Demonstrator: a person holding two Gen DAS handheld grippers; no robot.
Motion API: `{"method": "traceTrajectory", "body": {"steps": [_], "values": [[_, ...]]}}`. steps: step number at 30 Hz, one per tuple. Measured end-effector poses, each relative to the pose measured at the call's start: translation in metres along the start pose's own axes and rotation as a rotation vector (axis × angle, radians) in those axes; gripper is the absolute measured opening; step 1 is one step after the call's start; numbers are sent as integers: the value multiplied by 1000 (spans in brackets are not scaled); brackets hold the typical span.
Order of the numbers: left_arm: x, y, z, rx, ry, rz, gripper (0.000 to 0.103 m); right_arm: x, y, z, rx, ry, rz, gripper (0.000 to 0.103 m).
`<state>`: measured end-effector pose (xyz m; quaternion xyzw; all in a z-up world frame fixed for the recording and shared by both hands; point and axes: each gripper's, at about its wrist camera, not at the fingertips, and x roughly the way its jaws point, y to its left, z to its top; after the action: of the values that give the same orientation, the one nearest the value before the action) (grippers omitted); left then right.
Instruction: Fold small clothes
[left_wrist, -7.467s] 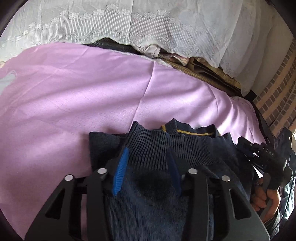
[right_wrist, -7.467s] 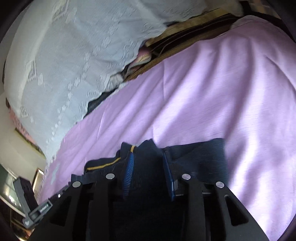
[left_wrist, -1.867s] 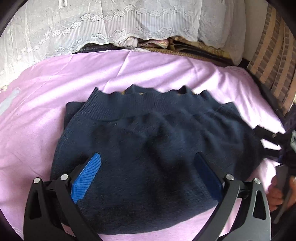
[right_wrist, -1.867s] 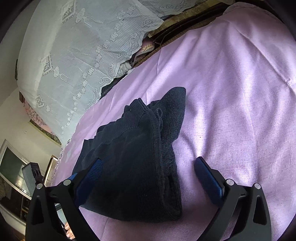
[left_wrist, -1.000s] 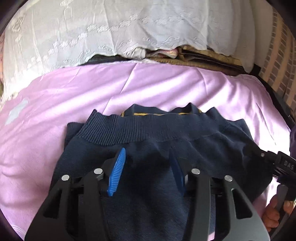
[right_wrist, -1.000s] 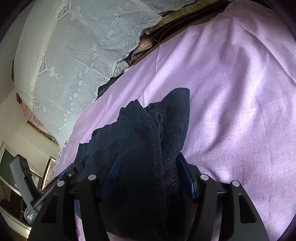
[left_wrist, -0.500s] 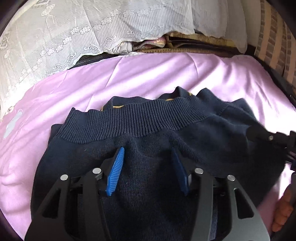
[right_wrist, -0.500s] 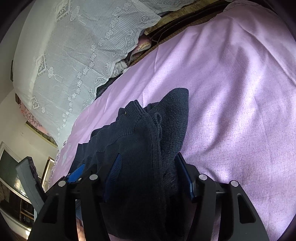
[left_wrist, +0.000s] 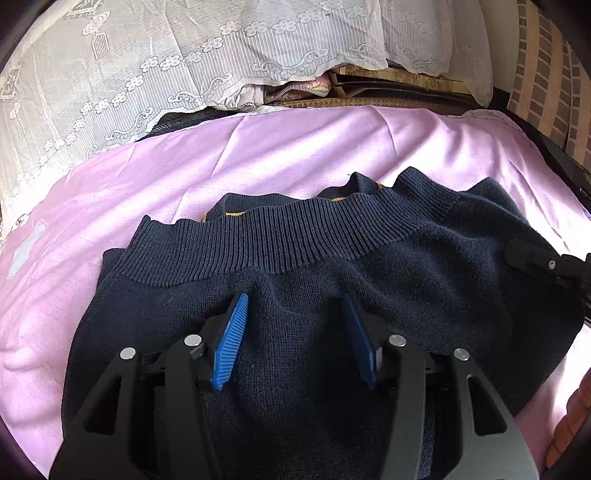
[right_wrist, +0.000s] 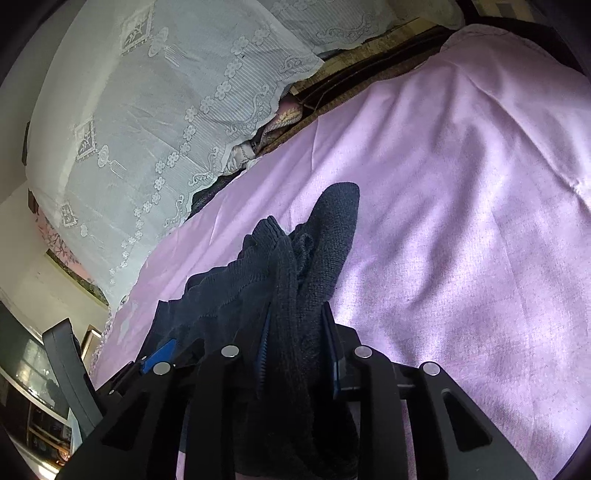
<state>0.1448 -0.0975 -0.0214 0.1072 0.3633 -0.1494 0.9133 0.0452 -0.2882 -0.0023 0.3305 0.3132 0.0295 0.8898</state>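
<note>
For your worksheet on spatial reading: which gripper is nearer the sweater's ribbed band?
Left. The left gripper sits just below the ribbed band; the right gripper is closing on the sweater's side edge.

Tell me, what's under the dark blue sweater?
The pink sheet shows all around the dark blue sweater. A yellow-trimmed layer peeks out under the ribbed edge; the rest is covered.

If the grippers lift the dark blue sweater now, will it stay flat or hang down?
The sweater will probably sag: its knit already bunches between the right gripper's closing jaws. It likely won't slip, since the ribbed fabric looks grippy.
</note>
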Motion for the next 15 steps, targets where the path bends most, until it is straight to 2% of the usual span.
{"method": "traceTrajectory", "body": {"steps": [8, 15], "values": [[-4, 2, 0, -24, -6, -19, 50, -7, 19, 1, -14, -58, -56, 25], [-7, 21, 2, -113, -13, -103, 37, -15, 36, -2, -26, -105, -90, 24]]}}
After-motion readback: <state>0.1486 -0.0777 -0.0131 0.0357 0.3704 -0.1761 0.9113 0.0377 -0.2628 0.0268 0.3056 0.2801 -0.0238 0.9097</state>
